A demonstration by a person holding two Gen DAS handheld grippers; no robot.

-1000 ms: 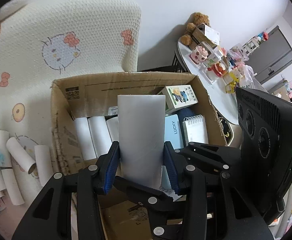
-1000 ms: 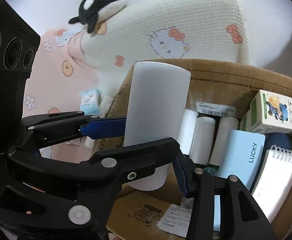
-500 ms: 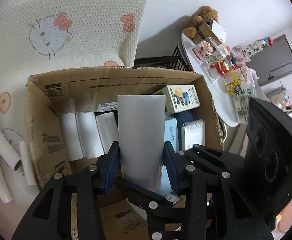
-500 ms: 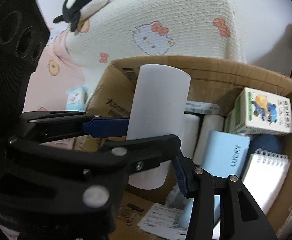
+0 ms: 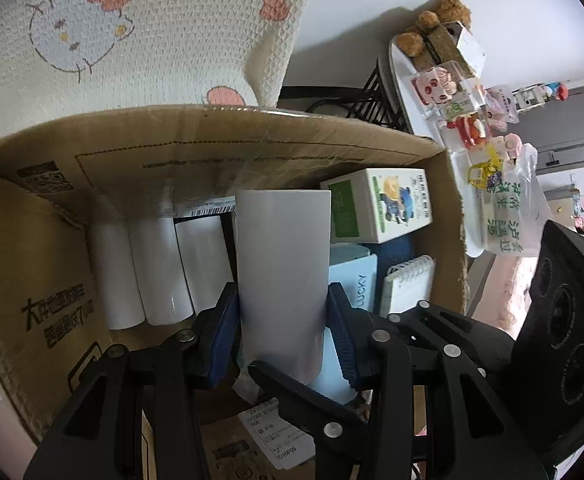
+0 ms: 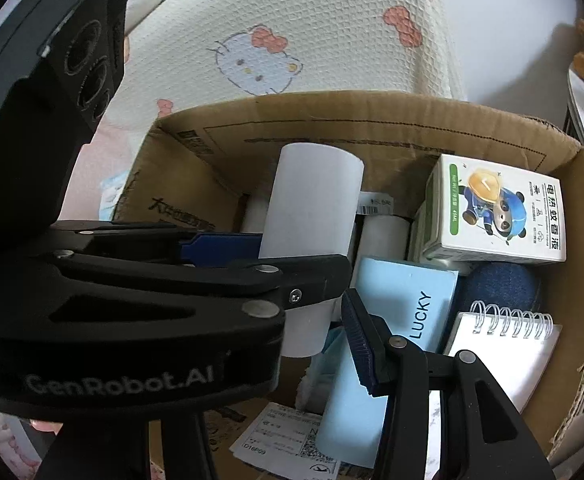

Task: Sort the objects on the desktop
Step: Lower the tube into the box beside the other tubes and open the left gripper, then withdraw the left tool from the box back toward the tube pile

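A white paper roll (image 5: 284, 264) stands upright between the blue pads of my left gripper (image 5: 280, 320), which is shut on its lower half. My right gripper (image 6: 292, 300) reaches in crosswise at the roll's (image 6: 311, 208) bottom end. Its right pad (image 6: 357, 344) lies close against the roll, and its other finger is hidden behind the left gripper's arm. The roll hangs over the open cardboard box (image 5: 212, 152), above three white rolls (image 5: 160, 272) that lie side by side against the back wall.
The box (image 6: 331, 120) also holds a green-and-white carton (image 6: 499, 216), a pale blue LUCKY box (image 6: 403, 304), a spiral notepad (image 6: 499, 356) and a dark blue pouch (image 6: 495, 284). A Hello Kitty blanket (image 5: 132, 32) lies behind it. A white side table (image 5: 423, 92) crowded with toys stands to the right.
Both grippers have sunk toward the box with the roll still between them. The box now fills more of each view, and the loose tubes on the bed have left the left wrist view.
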